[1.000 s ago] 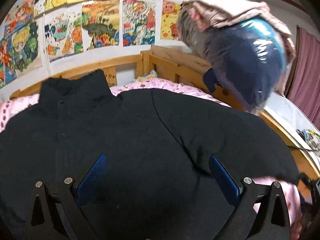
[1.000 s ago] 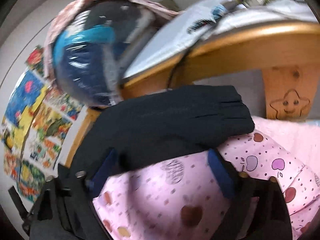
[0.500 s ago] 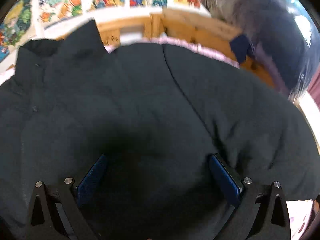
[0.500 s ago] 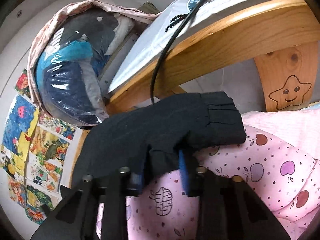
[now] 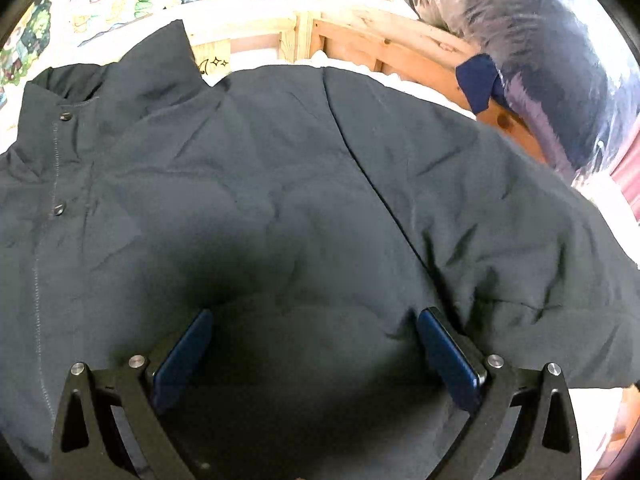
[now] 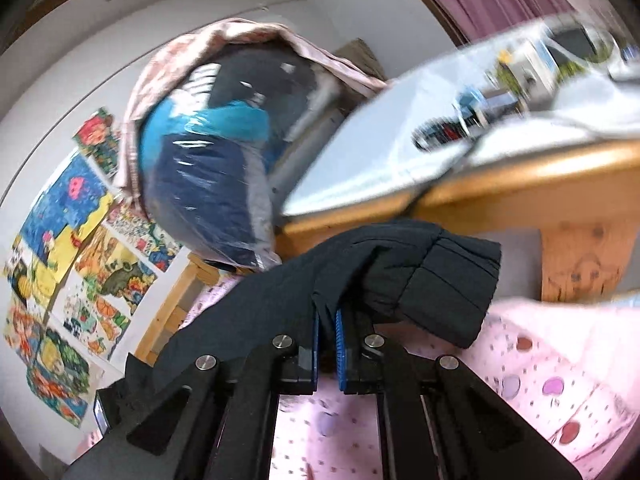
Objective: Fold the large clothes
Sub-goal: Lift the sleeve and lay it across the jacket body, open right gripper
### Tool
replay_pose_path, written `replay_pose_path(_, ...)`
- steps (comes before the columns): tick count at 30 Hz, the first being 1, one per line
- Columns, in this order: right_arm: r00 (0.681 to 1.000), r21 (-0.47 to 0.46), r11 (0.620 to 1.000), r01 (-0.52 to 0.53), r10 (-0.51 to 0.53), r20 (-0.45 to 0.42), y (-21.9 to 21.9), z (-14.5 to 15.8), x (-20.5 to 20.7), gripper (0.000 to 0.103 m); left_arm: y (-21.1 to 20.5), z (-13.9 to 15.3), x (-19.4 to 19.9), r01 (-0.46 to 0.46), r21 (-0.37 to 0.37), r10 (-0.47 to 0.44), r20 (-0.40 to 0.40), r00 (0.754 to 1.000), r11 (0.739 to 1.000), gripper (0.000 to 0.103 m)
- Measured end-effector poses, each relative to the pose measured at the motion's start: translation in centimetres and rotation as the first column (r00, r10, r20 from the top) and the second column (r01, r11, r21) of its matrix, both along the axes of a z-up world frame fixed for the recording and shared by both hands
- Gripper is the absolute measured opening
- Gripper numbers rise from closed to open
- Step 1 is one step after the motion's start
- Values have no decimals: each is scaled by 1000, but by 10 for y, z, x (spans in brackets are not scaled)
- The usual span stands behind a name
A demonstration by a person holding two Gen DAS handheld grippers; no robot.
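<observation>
One dark padded jacket (image 5: 260, 208) lay spread on the pink bedding (image 6: 560, 380); looked bulky, soft, slightly slick. Right gripper (image 6: 328, 330) pinched the sleeve (image 6: 400, 280) near its cuff, left gripper (image 5: 316, 344) hovered wide apart over the body. Best taken at cuff or seams, where padding thins.

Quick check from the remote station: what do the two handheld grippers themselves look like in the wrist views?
Both match: the left gripper and right gripper have matte black angular linkage frames with triangular cutouts, round silver pivot bolts and flat blue textured fingertip pads. No cables, markings or sleeves show.
</observation>
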State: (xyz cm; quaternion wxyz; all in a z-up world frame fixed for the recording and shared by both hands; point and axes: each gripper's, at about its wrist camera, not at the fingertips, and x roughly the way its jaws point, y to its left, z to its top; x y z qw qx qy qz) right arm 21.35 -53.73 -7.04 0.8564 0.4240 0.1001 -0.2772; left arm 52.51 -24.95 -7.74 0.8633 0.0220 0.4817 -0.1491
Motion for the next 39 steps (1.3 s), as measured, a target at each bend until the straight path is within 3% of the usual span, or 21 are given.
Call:
replay_pose_path(14,995,-208,973,-100,103,2,17,80,20,6,47,32,-29,17,16,-18,33,999,1000,103)
replay_pose_path(21,969,-371,900,-228,246,2,61,135,50,6,100,71,-46,-3,-12,3,74,997,1000,103)
replay_pose_path(27,906,-499,775,-388,419,-53,132,165,91,6,170,99,-60,-54,-56,59,97,994,997,103)
replay_pose_path(32,823,-546,651,-528,550,-140,201,166,125,6,228,110,-72,-111,-105,121,99,988,988,103)
replay_pose_path(36,732,-530,549,-647,641,-229,250,149,147,6,264,108,-83,-128,-167,142,78,987,978,103)
replay_pose_path(39,645,-510,446,-735,693,-324,289,127,159,6,288,105,-91,-138,-209,155,71,985,968,103)
